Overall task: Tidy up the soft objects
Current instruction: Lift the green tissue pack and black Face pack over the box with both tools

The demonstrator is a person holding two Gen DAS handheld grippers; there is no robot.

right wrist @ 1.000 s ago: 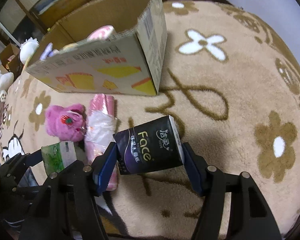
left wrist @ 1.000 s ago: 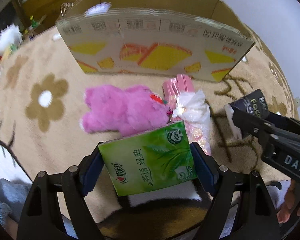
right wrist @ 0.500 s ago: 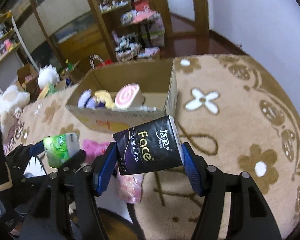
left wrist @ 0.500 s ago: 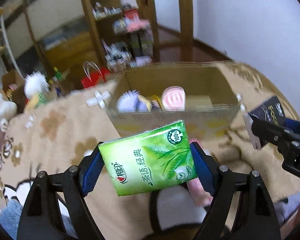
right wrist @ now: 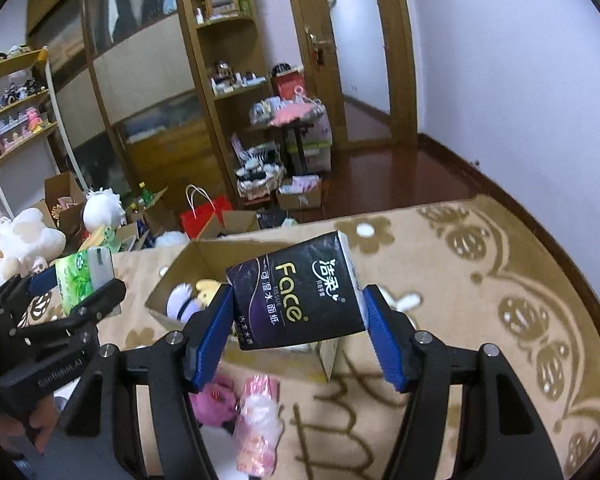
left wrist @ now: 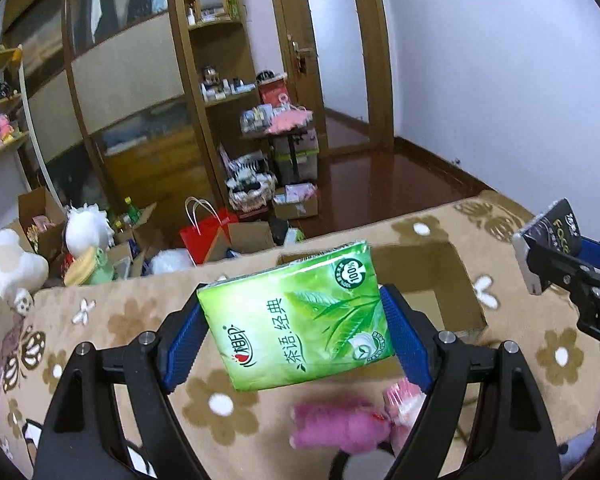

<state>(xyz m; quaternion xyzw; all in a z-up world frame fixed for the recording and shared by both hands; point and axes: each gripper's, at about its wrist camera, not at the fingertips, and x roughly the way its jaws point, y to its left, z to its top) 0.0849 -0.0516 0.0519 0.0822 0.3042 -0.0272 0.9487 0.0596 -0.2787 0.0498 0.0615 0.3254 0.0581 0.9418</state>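
The left hand-held gripper (left wrist: 296, 338) is closed on a green pack (left wrist: 296, 316) of tissues. Its 2 blue pads press the pack's short ends, so the long side runs from left to right. The pack tilts, with its right end higher. It looks soft, flat and shiny, with leaves printed on the front.

The right hand-held gripper (right wrist: 300, 330) is closed on a black pack (right wrist: 298, 302) the same way, long side across and right end higher. It is shiny too, with "Face" in gold letters.

Both packs are up in the air, above a fuzzy tan rug (right wrist: 480, 300) with flowers. A brown cardboard box (right wrist: 204, 258) stands open on the rug just behind them, with soft toys inside. A fluffy pink toy (left wrist: 340, 426) and a pink bag (right wrist: 258, 424) lie on the rug in front of the box.
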